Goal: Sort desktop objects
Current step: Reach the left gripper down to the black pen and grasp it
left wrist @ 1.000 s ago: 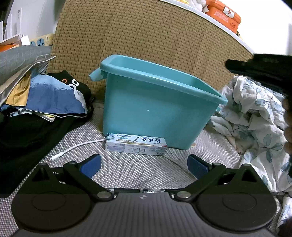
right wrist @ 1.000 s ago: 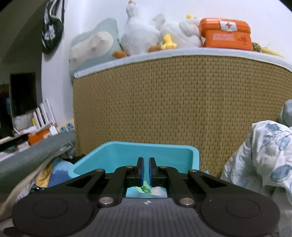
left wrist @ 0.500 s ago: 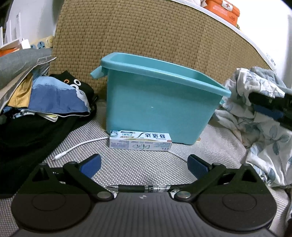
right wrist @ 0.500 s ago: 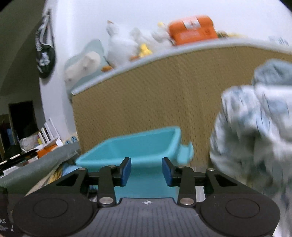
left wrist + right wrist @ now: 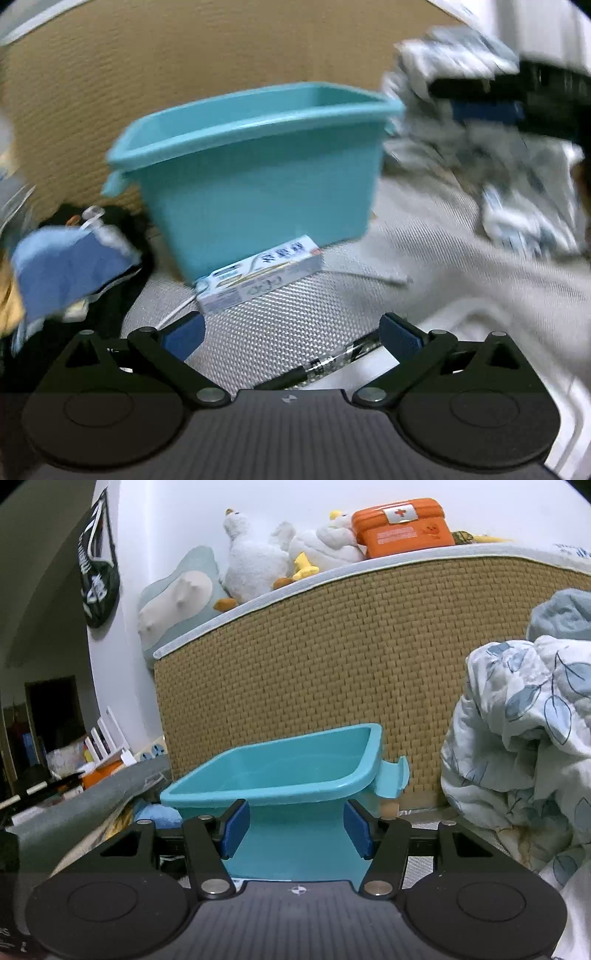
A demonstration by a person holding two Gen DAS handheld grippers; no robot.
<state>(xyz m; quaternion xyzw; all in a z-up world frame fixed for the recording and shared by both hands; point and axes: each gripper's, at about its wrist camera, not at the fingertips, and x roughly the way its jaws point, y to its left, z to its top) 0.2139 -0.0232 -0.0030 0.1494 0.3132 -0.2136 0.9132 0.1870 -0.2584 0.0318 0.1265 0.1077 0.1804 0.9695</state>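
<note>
Sorting small items into a teal bin [image 5: 258,177] on a woven mat: both grippers empty, jaws spread wide.

Left gripper [image 5: 291,332] hangs low over the mat, jaws open on either side of a black pen [image 5: 325,363] lying just ahead of it, probably the next pickup. A toothpaste box [image 5: 260,273] rests against the bin's front wall, within easy reach. Right gripper [image 5: 297,829] faces the bin [image 5: 280,771] from its front, jaws apart and holding nothing. Crumpled floral bedding [image 5: 524,746] lies to the right.
</note>
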